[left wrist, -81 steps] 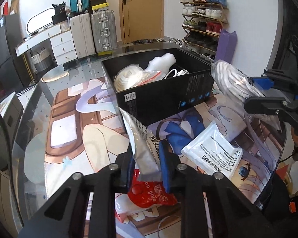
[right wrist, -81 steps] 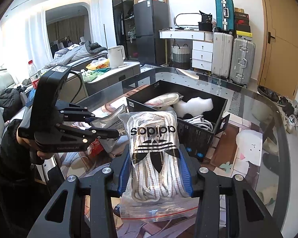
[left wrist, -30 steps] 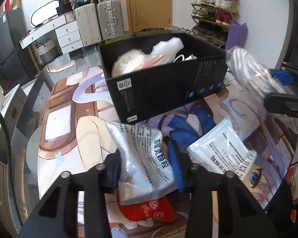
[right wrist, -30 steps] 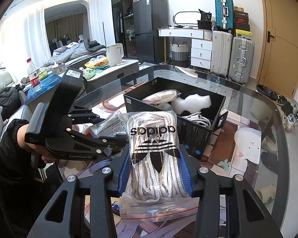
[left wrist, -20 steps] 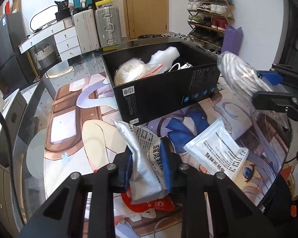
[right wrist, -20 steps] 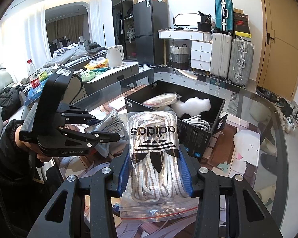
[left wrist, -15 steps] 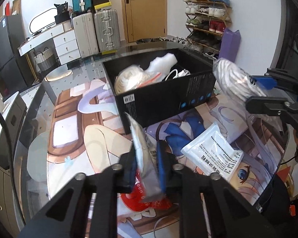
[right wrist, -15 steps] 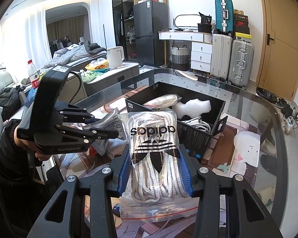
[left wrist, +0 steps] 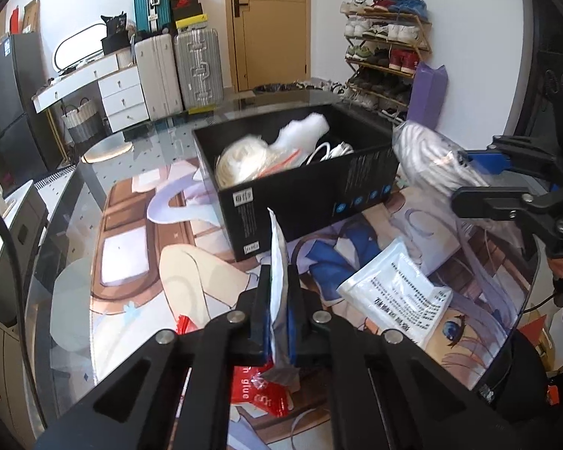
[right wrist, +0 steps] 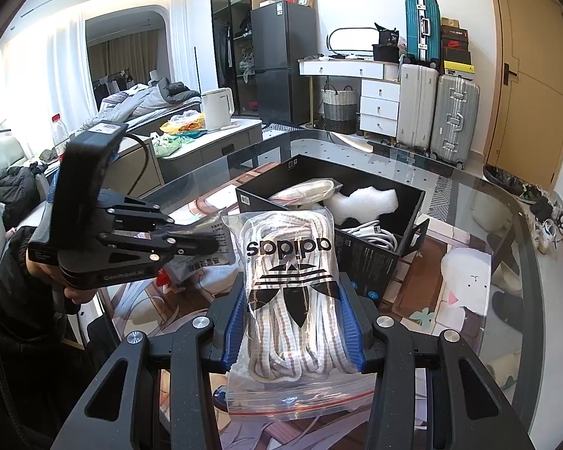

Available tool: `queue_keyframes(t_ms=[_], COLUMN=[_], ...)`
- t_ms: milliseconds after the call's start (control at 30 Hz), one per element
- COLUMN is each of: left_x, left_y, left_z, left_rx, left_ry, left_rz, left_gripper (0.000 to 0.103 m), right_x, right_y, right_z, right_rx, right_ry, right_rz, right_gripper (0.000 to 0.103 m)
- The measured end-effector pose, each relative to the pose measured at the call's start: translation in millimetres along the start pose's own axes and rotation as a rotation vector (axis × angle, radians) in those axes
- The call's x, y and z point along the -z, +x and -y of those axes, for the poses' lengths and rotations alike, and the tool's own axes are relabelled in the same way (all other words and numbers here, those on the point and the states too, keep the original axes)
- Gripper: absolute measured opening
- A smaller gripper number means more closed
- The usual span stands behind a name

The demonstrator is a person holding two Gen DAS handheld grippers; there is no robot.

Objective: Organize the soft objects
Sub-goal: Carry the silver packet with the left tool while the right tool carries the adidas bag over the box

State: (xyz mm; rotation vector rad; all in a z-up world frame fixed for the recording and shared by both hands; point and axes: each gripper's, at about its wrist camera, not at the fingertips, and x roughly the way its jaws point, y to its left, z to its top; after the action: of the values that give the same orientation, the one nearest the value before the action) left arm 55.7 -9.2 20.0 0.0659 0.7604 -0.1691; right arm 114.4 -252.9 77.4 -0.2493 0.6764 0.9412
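a glass-topped table (left wrist: 67, 247) with an illustrated anime mat under the glass fills both wrist views, and an open black box (left wrist: 304, 191) standing on it serves as the landmark. left of the box, in the right wrist view, a black-sleeved hand holds the left gripper (right wrist: 210, 242) above the table; its two fingers are clenched on a thin silver foil pouch (right wrist: 214, 236) printed with small chinese text. in the left wrist view that pouch (left wrist: 279, 281) stands edge-on between the fingers, rising just in front of the box's near corner. below the pouch, nearer the camera than the box, a red packet (left wrist: 261, 392) lies flat on the table. inside the box sit a clear bag of pale cord (left wrist: 244, 163), a white foam piece (left wrist: 304, 131) and coiled white cable (left wrist: 330, 150). in front of the box toward the right, a flat white packet with printed text (left wrist: 398, 296) lies on the mat, apart from the box. right of the box, the right gripper (right wrist: 292, 322) is held in the air, its blue-padded fingers clamped on both sides of a clear zip bag of striped white laces (right wrist: 291, 300) bearing an adidas logo seen upside down. in the left wrist view that bag (left wrist: 431, 161) hangs just beside the box's right end, above the table.
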Motion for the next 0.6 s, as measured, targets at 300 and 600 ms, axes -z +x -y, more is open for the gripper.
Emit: queue_keyframes(t_ms=[300, 600], left_x=[-10, -33], left_y=[-23, -39], left_z=[-4, -17], left_rx=[0.03, 0.059], left_ry=[-0.022, -0.07], left_rz=[0.059, 0.125], left_gripper=[0.003, 0.003], right_x=[0, -11], right_y=[-4, -1], right_z=[1, 5], right_rx=[0.017, 0.069], right_ry=[0.003, 0.036], right_rz=[0.021, 0.036], right_gripper=[0.045, 0.045])
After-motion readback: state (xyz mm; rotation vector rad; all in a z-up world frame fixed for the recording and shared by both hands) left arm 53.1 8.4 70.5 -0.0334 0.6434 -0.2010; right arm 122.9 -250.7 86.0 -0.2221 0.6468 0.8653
